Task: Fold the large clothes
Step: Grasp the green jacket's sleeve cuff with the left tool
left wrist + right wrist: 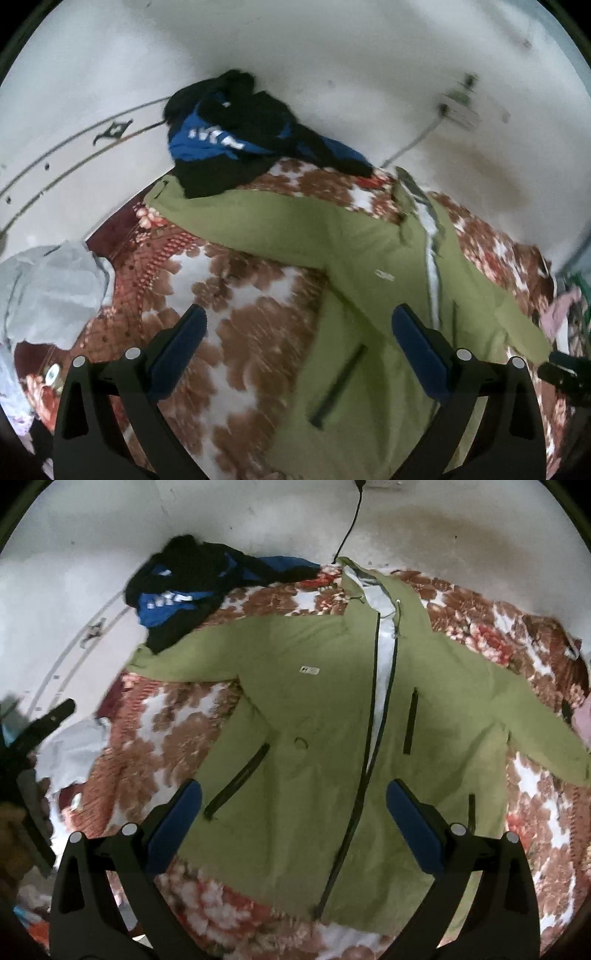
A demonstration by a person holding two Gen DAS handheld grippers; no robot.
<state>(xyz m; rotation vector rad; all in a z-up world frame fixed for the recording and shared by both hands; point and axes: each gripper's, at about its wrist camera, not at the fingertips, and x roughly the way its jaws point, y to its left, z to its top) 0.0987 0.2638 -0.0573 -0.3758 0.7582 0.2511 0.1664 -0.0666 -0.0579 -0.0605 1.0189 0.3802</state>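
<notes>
Both the left gripper [297, 321] and right gripper [293, 795] hover released above the green jacket [321, 716] spread flat on the floral blanket [535, 834].

You see the green jacket [314, 716] of smooth matt cloth, lying on a plush flowered blanket [177, 720].

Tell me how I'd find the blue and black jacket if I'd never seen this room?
Look at the flowery red-brown blanket covering the bed. A big green jacket lies spread flat across it. At the tip of its far-left sleeve, by the white wall, sits the crumpled blue and black jacket, the only dark heap, with white lettering.
</notes>
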